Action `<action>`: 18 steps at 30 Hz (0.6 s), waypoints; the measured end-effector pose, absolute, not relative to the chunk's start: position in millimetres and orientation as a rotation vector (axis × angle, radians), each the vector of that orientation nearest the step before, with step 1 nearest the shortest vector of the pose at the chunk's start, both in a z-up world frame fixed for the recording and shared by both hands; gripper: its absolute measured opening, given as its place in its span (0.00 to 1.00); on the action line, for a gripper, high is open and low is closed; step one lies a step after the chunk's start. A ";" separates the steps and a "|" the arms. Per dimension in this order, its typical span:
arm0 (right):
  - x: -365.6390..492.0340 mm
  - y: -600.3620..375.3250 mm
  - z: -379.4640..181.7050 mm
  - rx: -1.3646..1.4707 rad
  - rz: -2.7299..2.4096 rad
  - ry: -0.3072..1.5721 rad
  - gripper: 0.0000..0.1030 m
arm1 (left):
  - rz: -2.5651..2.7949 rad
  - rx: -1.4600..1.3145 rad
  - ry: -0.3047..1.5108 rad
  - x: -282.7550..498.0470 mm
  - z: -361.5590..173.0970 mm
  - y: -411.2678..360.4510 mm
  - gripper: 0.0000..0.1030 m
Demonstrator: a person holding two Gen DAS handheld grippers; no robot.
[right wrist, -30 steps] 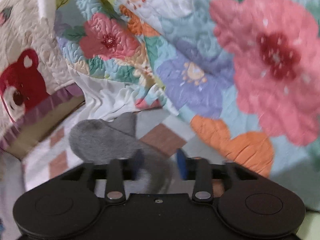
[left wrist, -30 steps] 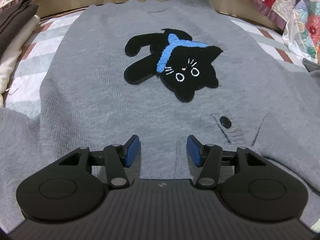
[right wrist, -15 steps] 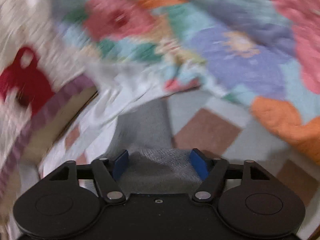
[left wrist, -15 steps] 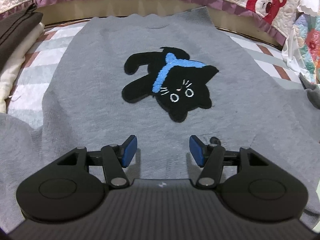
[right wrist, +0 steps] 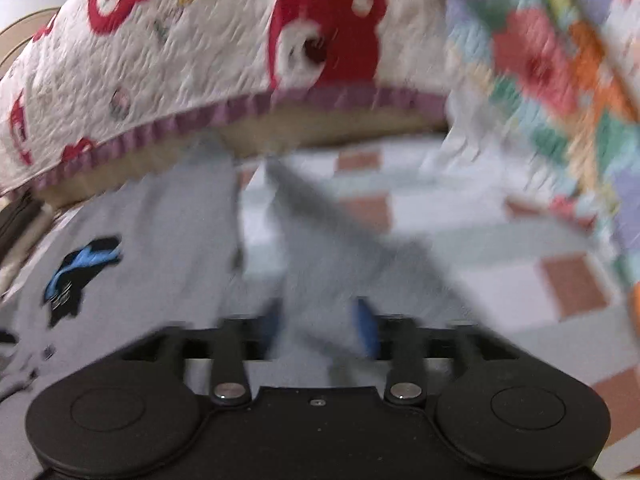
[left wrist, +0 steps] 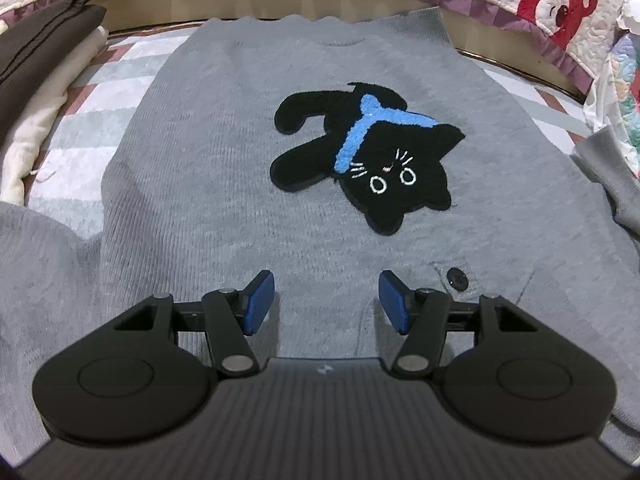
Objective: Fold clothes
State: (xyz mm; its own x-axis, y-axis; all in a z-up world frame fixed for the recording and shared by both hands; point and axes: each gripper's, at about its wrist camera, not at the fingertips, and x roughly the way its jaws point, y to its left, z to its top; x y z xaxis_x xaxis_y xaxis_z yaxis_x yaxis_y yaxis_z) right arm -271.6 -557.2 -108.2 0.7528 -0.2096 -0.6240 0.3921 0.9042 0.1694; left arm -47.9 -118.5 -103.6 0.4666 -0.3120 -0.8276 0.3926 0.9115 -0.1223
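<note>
**Sleeve in the right gripper, body spread flat**

The grey knit sweater (left wrist: 224, 184) lies face up across the checked bedcover (left wrist: 100, 120), filling the middle of the left wrist view, its black cat patch (left wrist: 372, 152) just right of centre and a small black button (left wrist: 457, 279) at lower right. In the right wrist view the body sits at lower left, and one grey sleeve (right wrist: 320, 264) runs from the upper middle down to the bottom centre — the picture is badly blurred.

By my reading the step in hand is the sleeve fold: the body is spread and the sleeve lies apart from it, over the bedcover. The fold would call for carrying that sleeve across onto the body, toward the cat, and laying it flat without dragging the knit askew.

The left gripper (left wrist: 326, 300) stands wide, blue pads well apart, low over the neck end of the sweater and holding nothing; whether the pads touch the knit I cannot tell. The right gripper (right wrist: 322, 330) has grey sleeve fabric between its fingers, but the blur hides whether they are clamped on it.
</note>
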 end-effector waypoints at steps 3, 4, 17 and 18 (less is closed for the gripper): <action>-262.3 -565.1 -105.8 0.209 -0.400 0.651 0.65 | -0.423 0.088 1.003 -47.0 -104.8 -116.8 0.55; -258.2 -570.2 -107.5 0.188 -0.418 0.664 0.69 | -0.419 0.089 1.003 -46.1 -104.5 -115.7 0.55; -237.7 -570.1 -131.2 0.058 -0.366 0.743 0.05 | -0.376 0.055 1.008 -33.4 -96.0 -100.4 0.55; -242.6 -568.5 -123.4 0.019 -0.397 0.712 0.04 | -0.374 0.053 1.006 -33.4 -94.9 -100.1 0.55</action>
